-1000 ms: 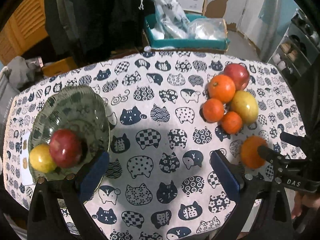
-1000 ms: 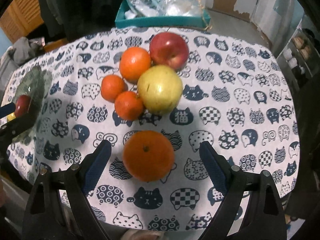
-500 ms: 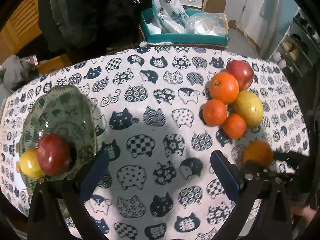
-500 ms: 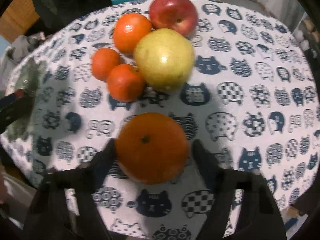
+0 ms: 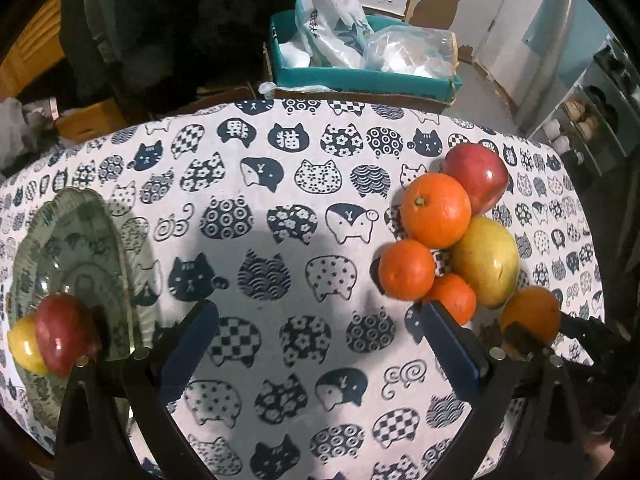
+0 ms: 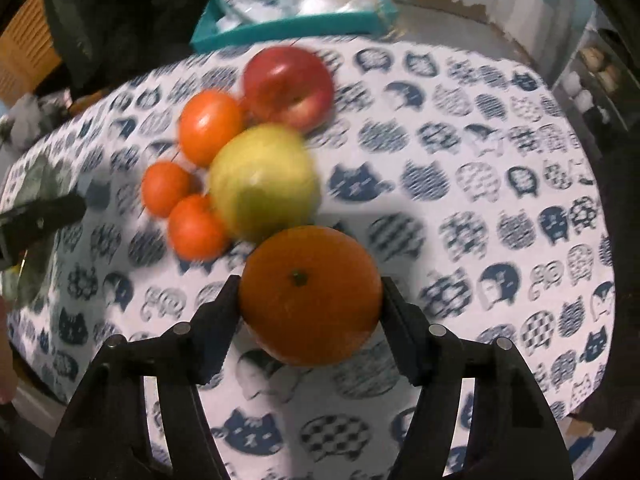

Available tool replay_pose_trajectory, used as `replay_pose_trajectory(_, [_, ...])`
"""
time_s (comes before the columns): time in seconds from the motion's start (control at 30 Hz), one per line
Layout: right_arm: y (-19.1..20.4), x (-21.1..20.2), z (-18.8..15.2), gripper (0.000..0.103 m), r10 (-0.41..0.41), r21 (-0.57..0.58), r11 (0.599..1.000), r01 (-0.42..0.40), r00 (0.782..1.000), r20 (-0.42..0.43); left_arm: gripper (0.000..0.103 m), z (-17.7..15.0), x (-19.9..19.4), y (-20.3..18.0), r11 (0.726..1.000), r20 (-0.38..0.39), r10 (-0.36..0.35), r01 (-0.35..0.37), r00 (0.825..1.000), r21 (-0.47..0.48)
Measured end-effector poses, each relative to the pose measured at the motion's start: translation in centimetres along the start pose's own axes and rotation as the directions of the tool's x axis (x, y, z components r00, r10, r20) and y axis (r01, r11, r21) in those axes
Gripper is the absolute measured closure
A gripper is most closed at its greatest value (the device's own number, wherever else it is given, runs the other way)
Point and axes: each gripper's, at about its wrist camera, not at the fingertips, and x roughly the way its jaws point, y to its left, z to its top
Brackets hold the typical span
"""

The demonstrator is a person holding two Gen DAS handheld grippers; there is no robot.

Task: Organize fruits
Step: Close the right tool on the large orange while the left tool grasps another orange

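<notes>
My right gripper [image 6: 310, 298] is shut on a large orange [image 6: 310, 294], its black pads pressing both sides; the same orange [image 5: 530, 312] shows at the right edge of the left wrist view. Behind it lies a cluster: a yellow-green apple [image 6: 264, 180], a red apple [image 6: 288, 84], an orange [image 6: 210, 130] and two small tangerines [image 6: 166, 188]. My left gripper [image 5: 316, 340] stands open over the bare cat-print cloth, with nothing between its blue pads. At the left, a green glass bowl [image 5: 72, 240] holds a red apple [image 5: 66, 334] and a yellow fruit [image 5: 22, 346].
A teal box [image 5: 360, 76] with plastic bags stands beyond the table's far edge. Dark clothing hangs at the back left. The cat-print tablecloth [image 5: 280, 240] covers the whole table. A shelf unit [image 5: 592, 112] stands at the far right.
My right gripper closed from wide open onto the large orange. The left gripper shifted right across the cloth, so the bowl slid toward the left edge of its view.
</notes>
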Motion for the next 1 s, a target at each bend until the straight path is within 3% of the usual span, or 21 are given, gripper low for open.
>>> replay_pose_trajectory(0.23, [-2.6,-0.5,1.8,0.036,-0.035,0.047,0.998,0.033,0.999,0.034,0.001,1.1,1.8,-0.9,0.998,-0.032,-0.041,0.039,0.999,-0.042])
replay_pose_trajectory(0.63, [-4.3,0.0,3.6,0.036,-0.051,0.091,0.995,0.047,0.998,0.041,0.001,2.5,4.5,-3.6,0.999,-0.072,-0.050,0.050,0.996,-0.002])
replay_pose_trajectory(0.87, [-3.9,-0.6,4.4,0.036,-0.046,0.074,0.996,0.042,0.997,0.059,0.022,2.2,6.3,-4.1,0.997,-0.125,-0.067,0.071,0.990,0.028])
replay_pose_trajectory(1.0, [-4.0,-0.5,4.5,0.036,-0.040,0.079,0.996,0.036,0.997,0.059,0.025,2.2,6.6,-3.9,0.995,-0.123,-0.097,0.101,0.988,0.025])
